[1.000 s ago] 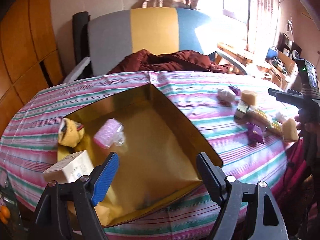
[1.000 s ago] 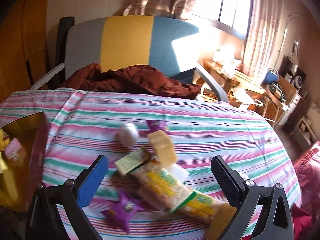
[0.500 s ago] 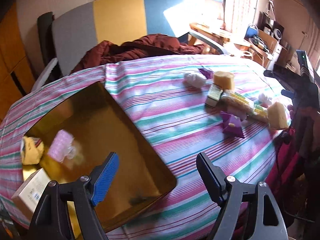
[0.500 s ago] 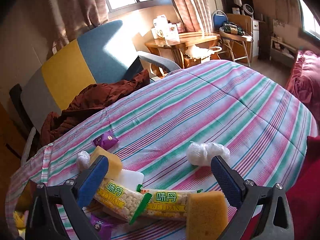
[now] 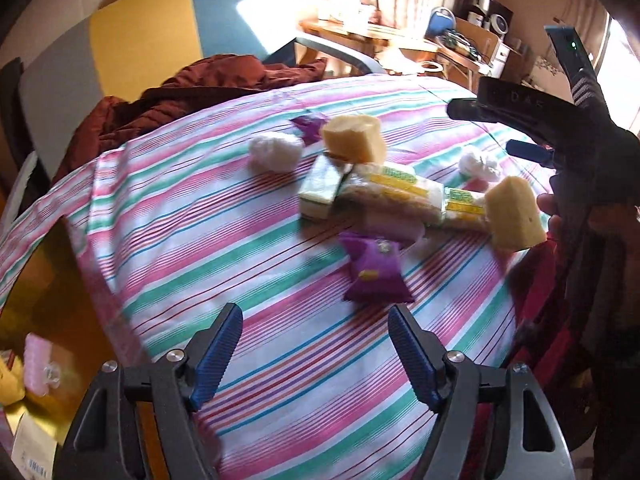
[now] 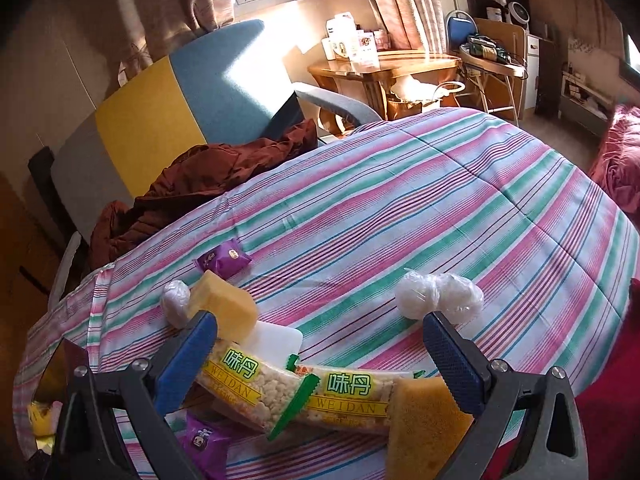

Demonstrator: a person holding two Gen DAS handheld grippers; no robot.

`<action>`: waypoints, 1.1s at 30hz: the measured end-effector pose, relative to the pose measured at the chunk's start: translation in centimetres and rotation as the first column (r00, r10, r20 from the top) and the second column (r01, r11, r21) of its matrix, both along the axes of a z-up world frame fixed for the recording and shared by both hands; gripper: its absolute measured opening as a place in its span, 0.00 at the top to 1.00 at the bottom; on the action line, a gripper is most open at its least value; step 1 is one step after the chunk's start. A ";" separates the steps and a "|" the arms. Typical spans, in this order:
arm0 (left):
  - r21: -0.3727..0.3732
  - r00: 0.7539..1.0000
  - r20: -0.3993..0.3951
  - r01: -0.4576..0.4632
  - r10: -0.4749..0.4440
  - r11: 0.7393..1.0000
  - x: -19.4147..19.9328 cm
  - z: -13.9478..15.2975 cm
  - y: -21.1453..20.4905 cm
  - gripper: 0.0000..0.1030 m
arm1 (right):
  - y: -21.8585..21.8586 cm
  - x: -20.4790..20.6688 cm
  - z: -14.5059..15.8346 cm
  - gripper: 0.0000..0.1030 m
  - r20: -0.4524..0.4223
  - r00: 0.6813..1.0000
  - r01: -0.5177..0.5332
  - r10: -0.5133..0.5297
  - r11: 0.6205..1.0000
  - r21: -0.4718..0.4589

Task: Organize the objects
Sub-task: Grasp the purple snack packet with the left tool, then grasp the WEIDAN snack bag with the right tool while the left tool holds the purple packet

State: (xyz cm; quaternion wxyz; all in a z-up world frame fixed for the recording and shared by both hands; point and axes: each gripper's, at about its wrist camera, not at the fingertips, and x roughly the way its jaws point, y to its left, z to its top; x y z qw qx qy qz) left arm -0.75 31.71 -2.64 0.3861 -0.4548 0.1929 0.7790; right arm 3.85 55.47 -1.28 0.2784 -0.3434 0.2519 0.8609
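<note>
My left gripper (image 5: 316, 346) is open and empty above the striped cloth, just short of a purple snack packet (image 5: 375, 273). Beyond it lie a green-white packet (image 5: 322, 190), the Weidan rice-cracker bars (image 5: 396, 192), two yellow sponges (image 5: 354, 138) (image 5: 514, 214) and two white wrapped balls (image 5: 276, 151) (image 5: 478, 164). My right gripper (image 6: 320, 354) is open and empty over the Weidan bars (image 6: 296, 390), with a yellow sponge (image 6: 426, 424) by its right finger and a wrapped ball (image 6: 438, 298) beyond. The right gripper also shows in the left wrist view (image 5: 524, 136).
A gold tray (image 5: 44, 308) at the left edge holds a pink item (image 5: 38, 364), a yellow item and a white box. A dark red jacket (image 6: 208, 176) lies on the chair (image 6: 160, 96) behind the table. The cloth's far right part (image 6: 480, 200) is bare.
My left gripper has swung right, from over the gold tray to the pile of snacks. My right gripper has turned right and come closer over the Weidan bars.
</note>
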 end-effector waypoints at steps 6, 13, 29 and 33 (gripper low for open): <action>-0.025 0.998 0.013 0.066 -0.066 0.997 -0.4 -1.6 4.9 0.33 | -0.2 -0.3 0.0 0.00 -0.003 1.000 -0.025 0.025 1.000 -0.009; -0.086 0.996 0.045 0.079 -0.076 0.993 -1.5 -6.1 7.7 0.50 | 0.1 -0.5 -0.3 0.00 -0.002 0.999 -0.039 0.039 0.999 -0.031; 0.023 0.997 0.075 0.022 -0.023 0.999 -0.8 -6.0 0.5 0.65 | -5.1 -5.9 -3.9 0.00 0.232 0.910 -0.351 0.343 0.936 -0.004; 0.024 0.997 0.073 0.016 -0.018 1.000 -0.2 -5.9 -0.2 0.65 | -5.9 -6.7 -5.0 0.00 0.319 0.877 -0.392 0.359 0.919 0.043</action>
